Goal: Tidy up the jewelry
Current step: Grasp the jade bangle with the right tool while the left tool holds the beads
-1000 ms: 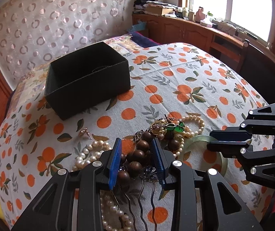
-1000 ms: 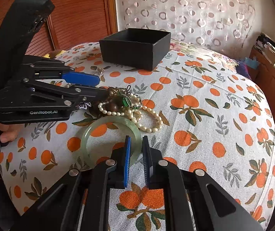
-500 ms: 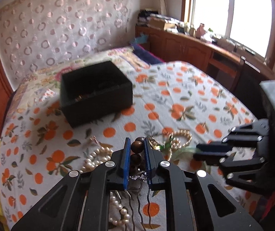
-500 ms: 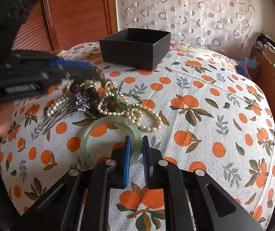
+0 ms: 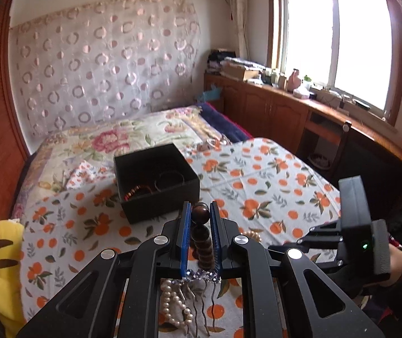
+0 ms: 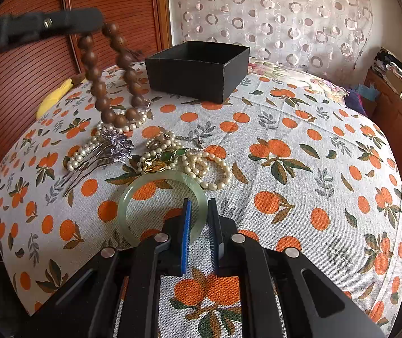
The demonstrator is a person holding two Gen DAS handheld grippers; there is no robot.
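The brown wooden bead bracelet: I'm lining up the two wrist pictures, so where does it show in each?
Left wrist: brown wooden bead bracelet at lower centre, pinched in the left gripper, hanging down.
Right wrist: upper left, the loop dangling above the cloth.
Shared landmark: the black box, beyond the bracelet in both.

Left gripper (image 5: pixel 200 219), raised and angled downward, pads clamped on a brown wooden bead bracelet (image 6: pixel 108 76); right gripper (image 6: pixel 198 219), low, steeply pitched, jaws nearly closed astride a pale green jade bangle (image 6: pixel 133 197).
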